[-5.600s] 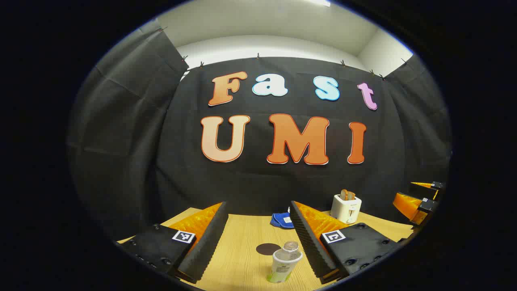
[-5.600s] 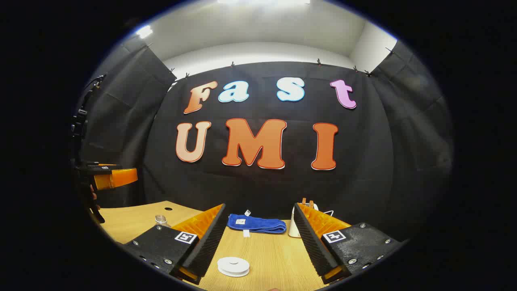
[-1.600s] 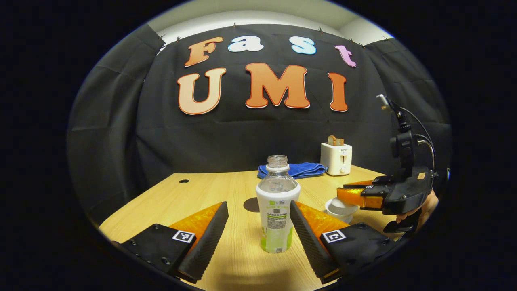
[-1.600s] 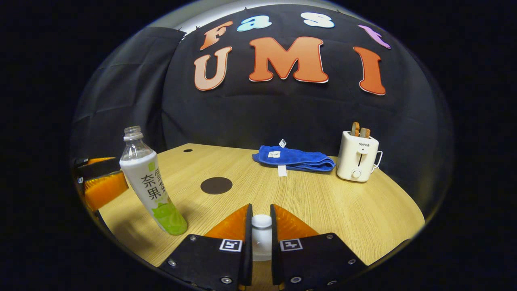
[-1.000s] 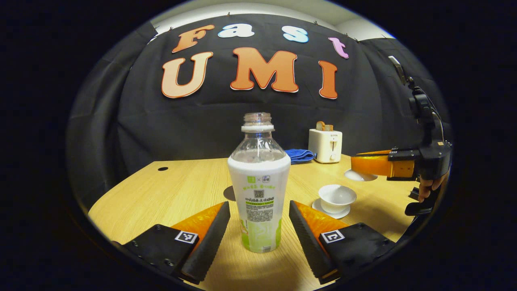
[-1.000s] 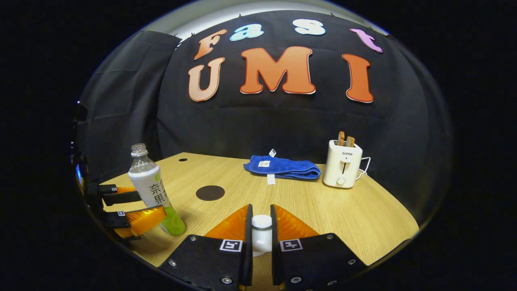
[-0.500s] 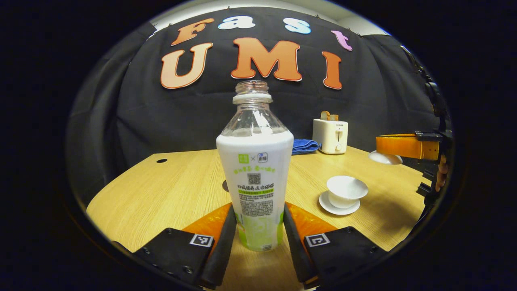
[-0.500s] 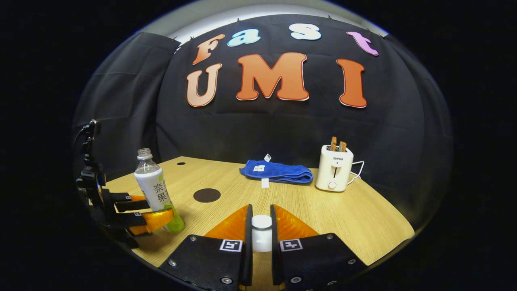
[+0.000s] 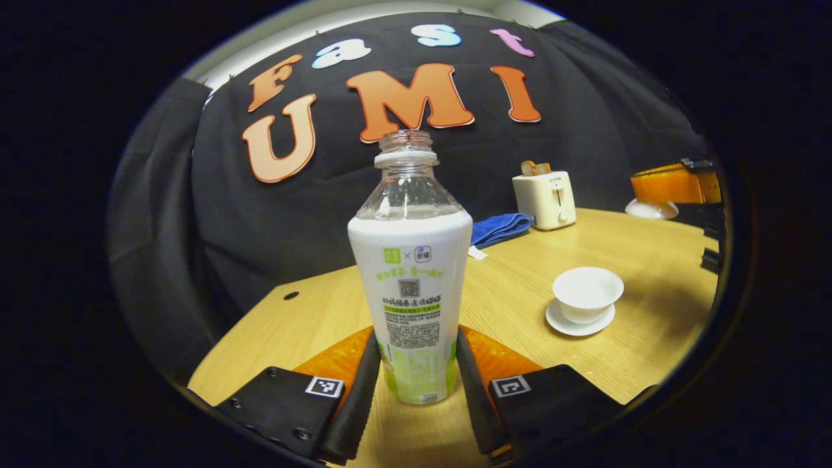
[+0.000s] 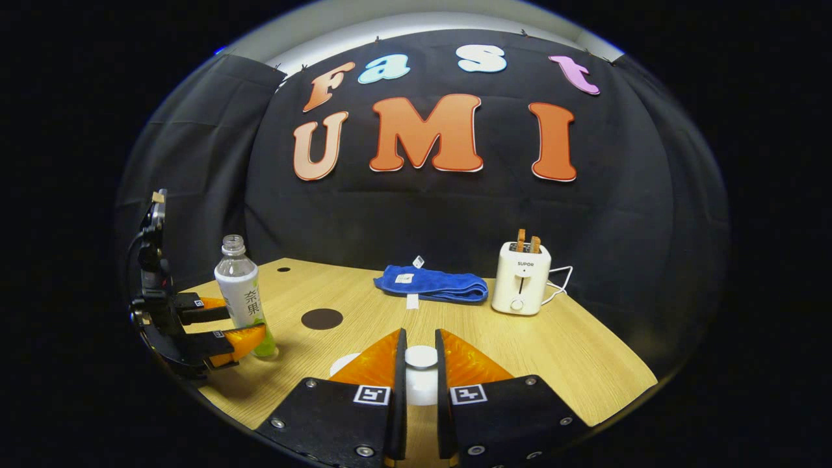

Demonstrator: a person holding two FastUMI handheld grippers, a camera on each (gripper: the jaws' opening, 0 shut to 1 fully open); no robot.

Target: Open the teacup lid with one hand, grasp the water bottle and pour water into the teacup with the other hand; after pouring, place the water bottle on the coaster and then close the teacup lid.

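An uncapped water bottle (image 9: 409, 273) with a white and green label stands between the fingers of my left gripper (image 9: 416, 383), which is shut on its lower part. To the right, the white teacup (image 9: 587, 292) sits uncovered on its saucer (image 9: 572, 325). Above and behind the cup, my right gripper (image 9: 676, 185) holds the white lid (image 9: 652, 209) in the air. In the right gripper view, that gripper (image 10: 420, 344) is shut on the lid's knob (image 10: 421, 356). The bottle (image 10: 244, 296) and left gripper (image 10: 214, 328) are at the far left there. The dark round coaster (image 10: 322, 318) lies just right of the bottle.
A folded blue towel (image 10: 430, 283) and a white toaster (image 10: 520, 278) with toast in it stand at the back of the wooden table (image 10: 572, 351). A small hole (image 10: 283, 268) sits near the table's back left corner. The black cloth wall closes the booth behind.
The right gripper lifted the lid off the teacup and holds it higher. The left gripper moved up to the bottle and shut on it; its view has now tilted.
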